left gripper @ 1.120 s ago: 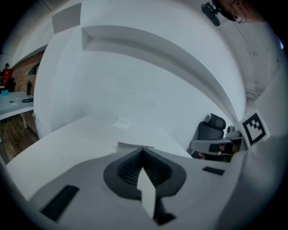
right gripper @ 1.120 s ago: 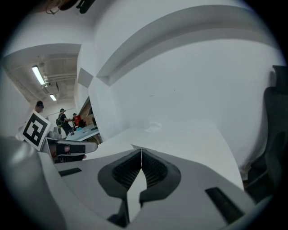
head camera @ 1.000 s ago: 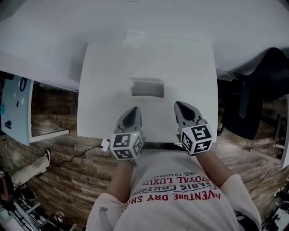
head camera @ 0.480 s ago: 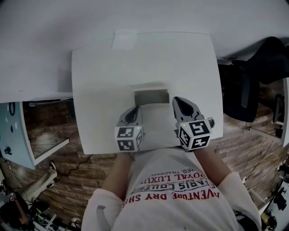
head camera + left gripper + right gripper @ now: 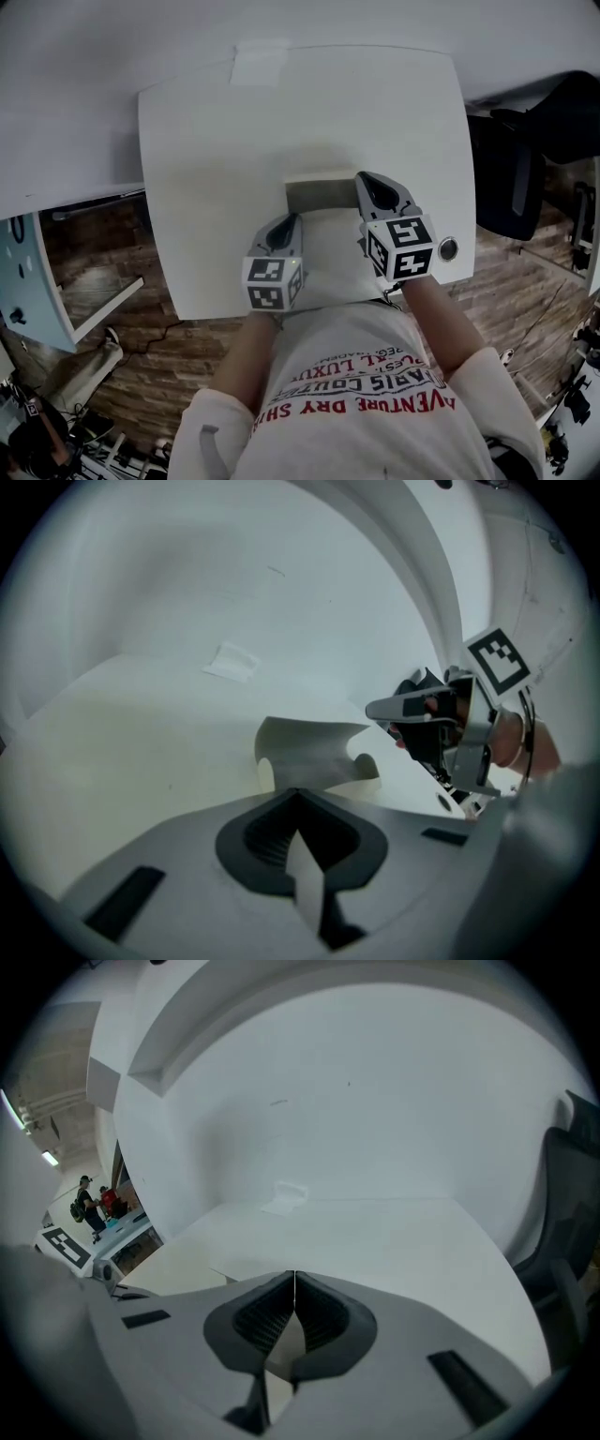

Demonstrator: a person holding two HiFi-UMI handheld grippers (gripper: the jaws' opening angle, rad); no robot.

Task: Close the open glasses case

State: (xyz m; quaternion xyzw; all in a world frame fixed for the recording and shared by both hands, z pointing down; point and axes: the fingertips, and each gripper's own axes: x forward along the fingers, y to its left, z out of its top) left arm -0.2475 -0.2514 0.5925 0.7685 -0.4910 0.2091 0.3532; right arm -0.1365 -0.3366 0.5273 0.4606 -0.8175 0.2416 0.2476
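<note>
Glasses case [image 5: 319, 194] sits on table [image 5: 206, 187], centre-near part. L gripper [image 5: 286, 221] is just in front of case's left end. R gripper [image 5: 368, 180] is at case's right end, contact unclear. Paper patch [image 5: 259, 66] lies at table's far edge. Chair [image 5: 525, 178] stands right of table.

1. Illumination: bright and diffuse. The white rectangular desk [image 5: 216, 141] is close to overexposed, with low contrast.
2. Shadows: soft and faint.
3. Gripper views: strong fisheye curvature and black vignetted corners. The grey left hand-held gripper [image 5: 296, 792] is soft-focused up close.
</note>
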